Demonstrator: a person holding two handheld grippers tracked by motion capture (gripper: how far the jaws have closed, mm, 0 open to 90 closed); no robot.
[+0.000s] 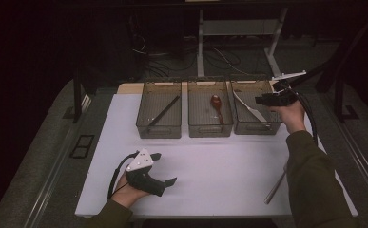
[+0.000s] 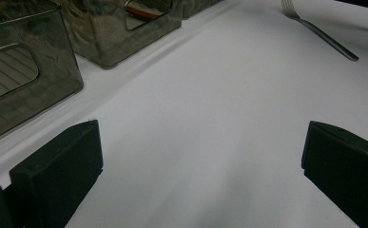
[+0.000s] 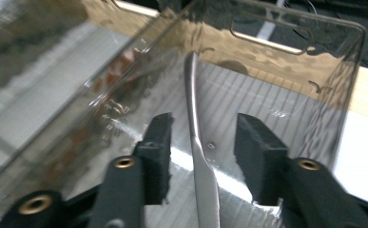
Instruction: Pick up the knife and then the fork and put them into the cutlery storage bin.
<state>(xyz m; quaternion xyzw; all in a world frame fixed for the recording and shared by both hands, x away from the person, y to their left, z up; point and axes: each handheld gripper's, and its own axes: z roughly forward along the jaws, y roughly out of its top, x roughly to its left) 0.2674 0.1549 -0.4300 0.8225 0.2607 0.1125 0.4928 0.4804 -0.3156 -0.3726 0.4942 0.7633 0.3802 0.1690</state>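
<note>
Sorting cutlery into three clear bins at the back of the desk (image 1: 210, 156). Right gripper (image 1: 267, 99) hangs over the right bin (image 1: 262, 127), its jaws apart with a metal knife (image 3: 196, 137) lying between them in the right gripper view, touching neither pad as far as I can tell. The knife rests inside that bin, leaning diagonally along the floor toward the far wall; in the high view it shows as a pale slanted strip (image 1: 248, 108).

Judged step: the knife has just been dropped off in the right bin, or the jaws are freeing it. Placement looks done, since the knife sits on the bin floor with nothing clamped on it.

Middle bin (image 1: 209, 128) holds a brown wooden spoon (image 1: 217, 107). Left bin (image 1: 159, 129) holds a dark stick-like utensil (image 1: 165, 110); kind unclear.

Left gripper (image 1: 165, 168) sits low near the front left of the desk, jaws wide apart and empty, with bare white desk between them in the left gripper view.

A fork (image 2: 322, 34) lies on the desk at the front right, well apart from the bins; it is the thin grey rod (image 1: 276, 186) beside the right sleeve in the high view. Likely the last loose piece.

Next move, as a guess: lift the right gripper straight up out of the bin without catching the knife or the bin wall, then go for the fork. The fork lies flat on the desk, so the jaws need to come in low and close across the handle. Risk: thin flat metal slipping from the pads.
</note>
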